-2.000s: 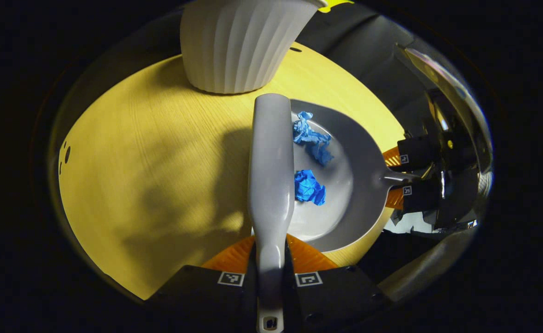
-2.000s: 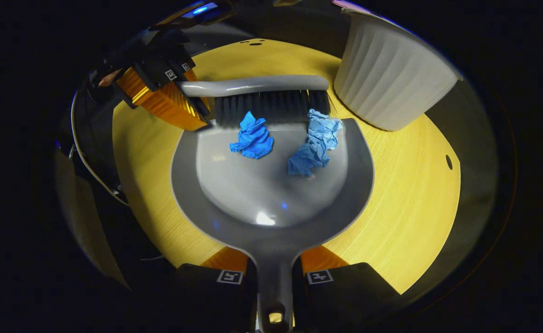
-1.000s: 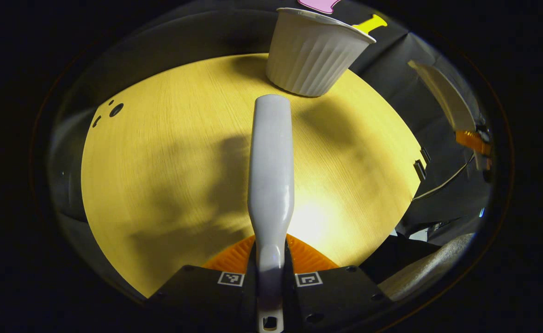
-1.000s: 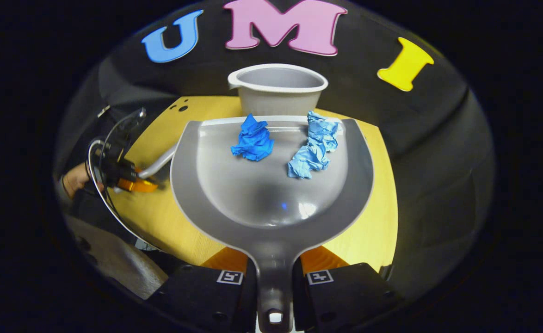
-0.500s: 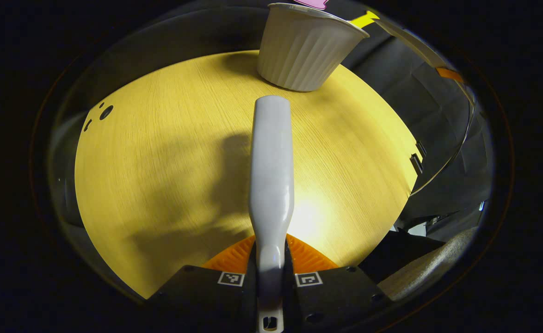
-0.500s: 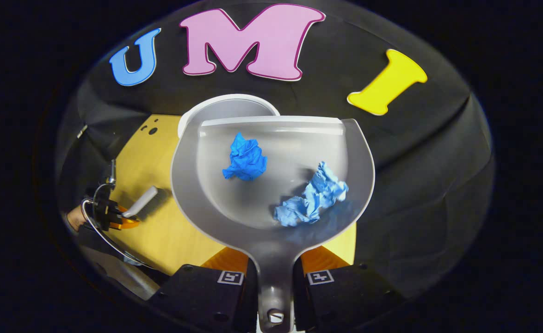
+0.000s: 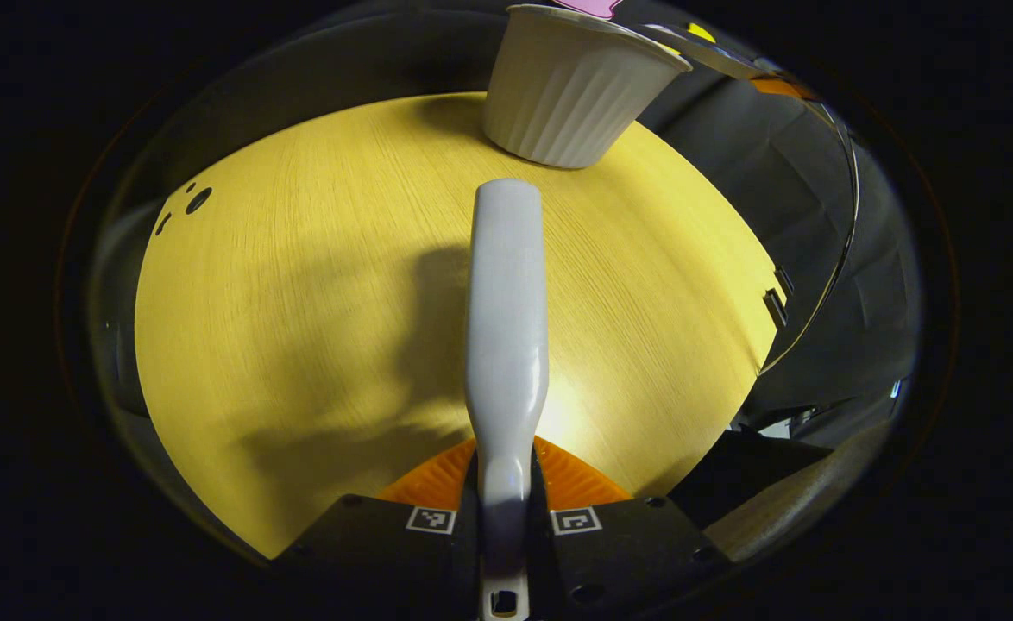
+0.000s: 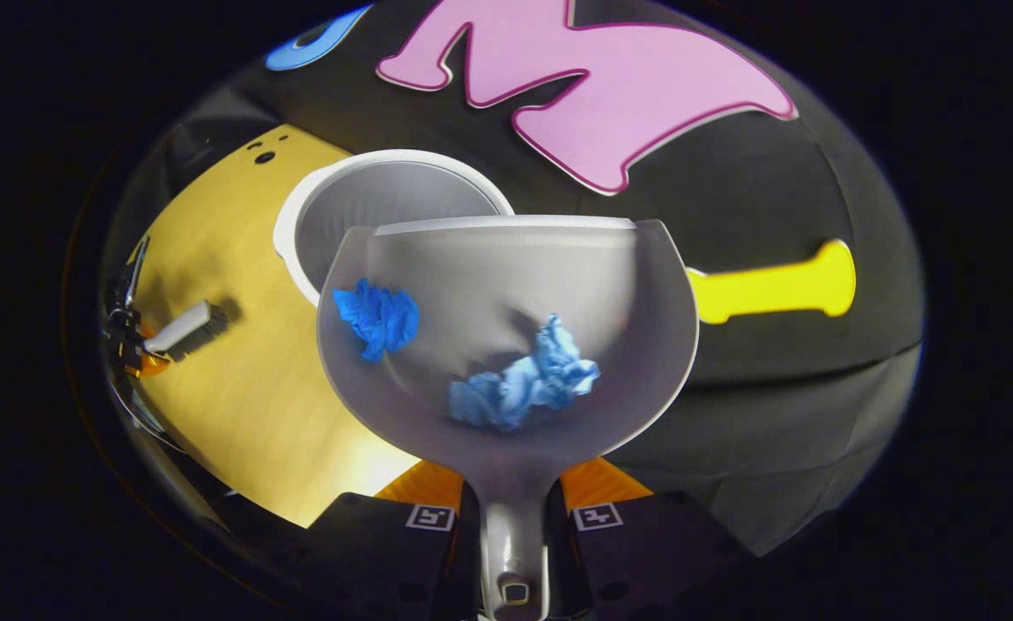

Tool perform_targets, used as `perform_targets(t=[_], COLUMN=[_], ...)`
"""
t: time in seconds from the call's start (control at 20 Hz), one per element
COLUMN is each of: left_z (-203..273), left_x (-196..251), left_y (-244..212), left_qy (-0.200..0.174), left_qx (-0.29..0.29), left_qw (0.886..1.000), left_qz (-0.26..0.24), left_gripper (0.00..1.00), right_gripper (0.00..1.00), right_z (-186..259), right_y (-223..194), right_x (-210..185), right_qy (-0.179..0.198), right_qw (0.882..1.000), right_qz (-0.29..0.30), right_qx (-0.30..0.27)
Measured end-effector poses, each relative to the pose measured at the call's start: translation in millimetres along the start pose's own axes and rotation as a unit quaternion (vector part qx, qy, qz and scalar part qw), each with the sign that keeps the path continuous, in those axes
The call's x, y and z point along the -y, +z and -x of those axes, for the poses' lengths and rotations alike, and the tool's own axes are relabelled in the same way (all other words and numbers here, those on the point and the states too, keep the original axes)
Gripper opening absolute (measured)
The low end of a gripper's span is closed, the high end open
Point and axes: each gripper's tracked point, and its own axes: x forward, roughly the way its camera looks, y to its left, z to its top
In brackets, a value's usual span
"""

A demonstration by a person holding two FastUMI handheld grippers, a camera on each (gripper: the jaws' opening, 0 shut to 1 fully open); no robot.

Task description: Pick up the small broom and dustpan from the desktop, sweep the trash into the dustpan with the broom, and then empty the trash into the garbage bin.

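Observation:
My left gripper (image 7: 506,483) is shut on the grey broom handle (image 7: 506,319), which runs forward over the yellow table (image 7: 299,302). My right gripper (image 8: 513,504) is shut on the handle of the grey dustpan (image 8: 506,293), held high in the air. Two crumpled blue paper wads (image 8: 377,317) (image 8: 524,384) lie in the pan. The white ribbed garbage bin (image 8: 377,203) stands just behind and below the pan's left front edge; its fluted side (image 7: 571,86) is at the table's far edge. Far off to the left are the broom (image 8: 185,328) and my left gripper (image 8: 131,341).
The round yellow table (image 8: 213,362) has small holes (image 7: 198,200) near its far left edge. Black cloth (image 8: 731,388) hangs behind and to the right of the table. The dustpan's edge (image 7: 714,56) shows above and to the right of the bin.
The right gripper has lifted the dustpan off the table and carried it above the bin; the paper wads slid back toward the handle. The broom has drawn away from the pan and holds still.

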Motion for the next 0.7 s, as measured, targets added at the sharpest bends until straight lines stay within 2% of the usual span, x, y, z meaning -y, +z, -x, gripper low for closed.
perform_targets(t=[0.05,0.25,0.3,0.45,0.5,0.6,0.7], left_z=[0,-2,-2,-2,-2,-2,-2], left_x=[0,1,1,1,1,1,1], left_y=[-1,-2,-2,-2,-2,-1,-1], left_qy=[-0.001,-0.001,-0.001,-0.002,-0.002,-0.003,-0.004], left_qx=[0.0,-0.001,-0.002,-0.003,-0.004,-0.003,-0.003], left_qw=[1.0,1.0,1.0,1.0,1.0,1.0,1.0], left_qz=[0.001,0.004,0.005,0.006,0.005,0.006,0.006], left_gripper=[0.25,0.29,0.25,0.25,0.29,0.25,0.25], right_gripper=[0.35,0.35,0.35,0.34,0.34,0.34,0.35], right_z=[-4,-11,-11,-8,-7,-6,-7], right_y=[9,36,42,49,47,48,51], right_x=[2,9,15,21,23,25,22], right_qy=[-0.009,-0.047,-0.064,-0.097,-0.104,-0.115,-0.114], right_qw=[1.0,0.993,0.989,0.97,0.963,0.955,0.954], right_qz=[0.023,0.102,0.134,0.222,0.245,0.269,0.273], right_qx=[-0.004,-0.017,-0.022,-0.034,-0.038,-0.042,-0.044])
